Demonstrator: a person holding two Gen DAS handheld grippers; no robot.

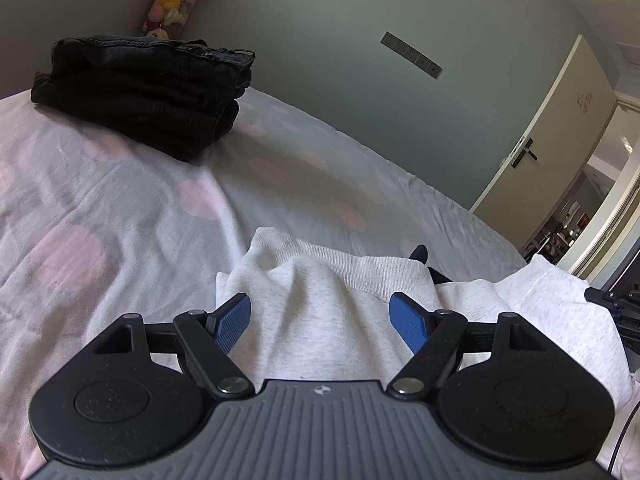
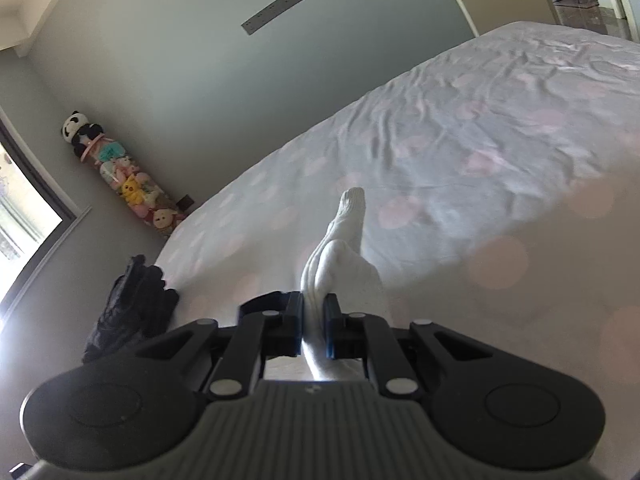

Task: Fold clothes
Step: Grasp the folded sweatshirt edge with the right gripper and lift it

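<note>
The right hand-held gripper is pinching a fold of the light-grey fleece sweatshirt mid-fold, while the left hand-held gripper is hovering wide open over it (holding nothing), probably needing to grip next.

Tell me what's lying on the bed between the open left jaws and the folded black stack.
Nothing but bare dotted sheet. In the left wrist view, the grey sweatshirt sits at the left gripper; the black stack lies beyond.

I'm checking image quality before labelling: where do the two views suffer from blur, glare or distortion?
Left wrist view: sharp overall, fisheye bends the bedsheet edge; folded dark jeans lose detail in shadow. Right wrist view: window blows out, the sheet looks hazy, and the white garment is bright, nearly textureless.
</note>
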